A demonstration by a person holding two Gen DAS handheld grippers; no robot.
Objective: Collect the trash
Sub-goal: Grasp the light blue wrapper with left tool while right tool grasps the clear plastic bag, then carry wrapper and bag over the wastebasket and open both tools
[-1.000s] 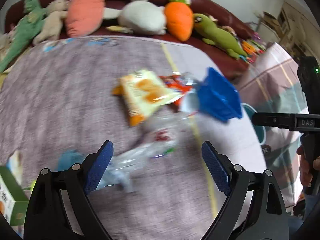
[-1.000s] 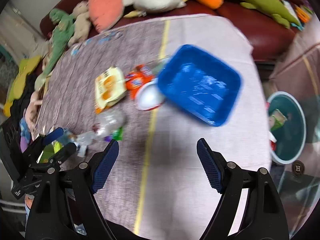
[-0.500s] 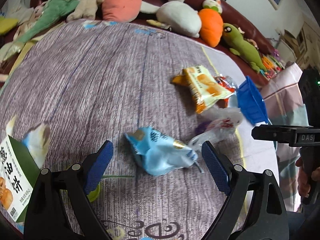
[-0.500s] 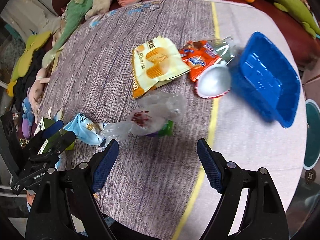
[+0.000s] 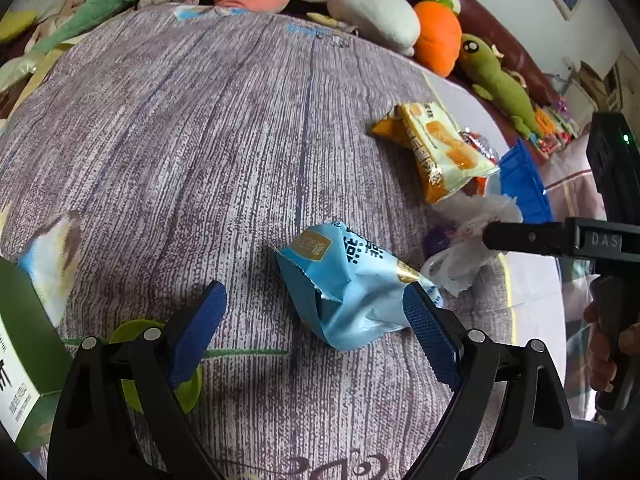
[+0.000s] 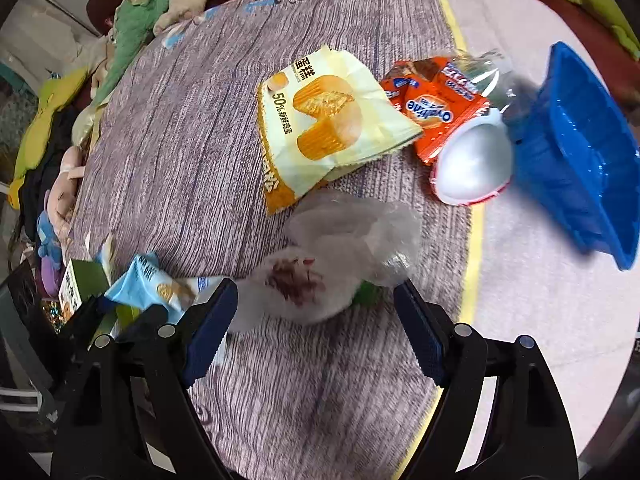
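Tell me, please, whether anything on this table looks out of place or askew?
Yes. The blue basket lies tipped on its side instead of standing upright, and the light blue wrapper, clear plastic bag and yellow cake wrapper lie strewn over the tablecloth.

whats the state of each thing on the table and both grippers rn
left gripper: open, nothing held
right gripper: open, nothing held
light blue wrapper: torn open, crumpled
clear plastic bag: crumpled, lying loose
yellow cake wrapper: emptied, flat
orange wrapper: creased
blue tray: tipped up
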